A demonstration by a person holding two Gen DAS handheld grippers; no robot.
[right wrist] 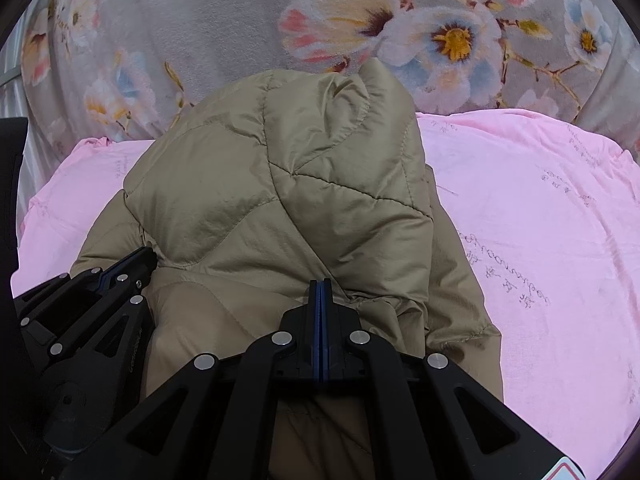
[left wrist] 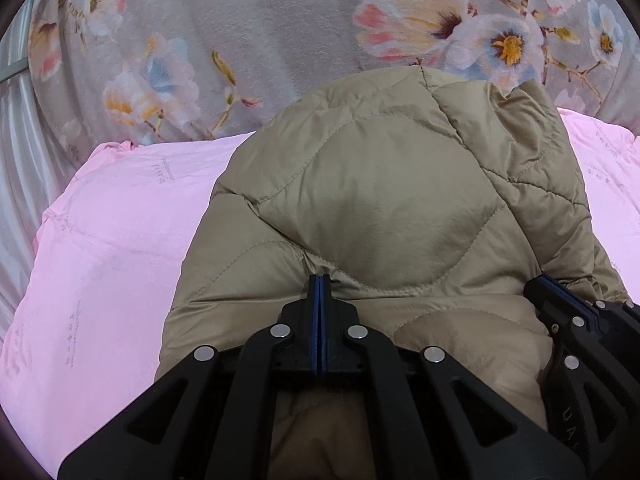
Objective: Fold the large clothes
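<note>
While both clamp the tan quilted jacket (left wrist: 376, 200), left gripper (left wrist: 319, 280) and right gripper (right wrist: 320, 284) sit side by side at its near edge; the jacket extends toward 12 o'clock over the pink quilt (right wrist: 540, 220).

The left tool (left wrist: 319, 280) and the right tool (right wrist: 321, 283) sit side by side at about the same height, both pointing forward, each with its jaws pressed together on a pinch of fabric.
</note>
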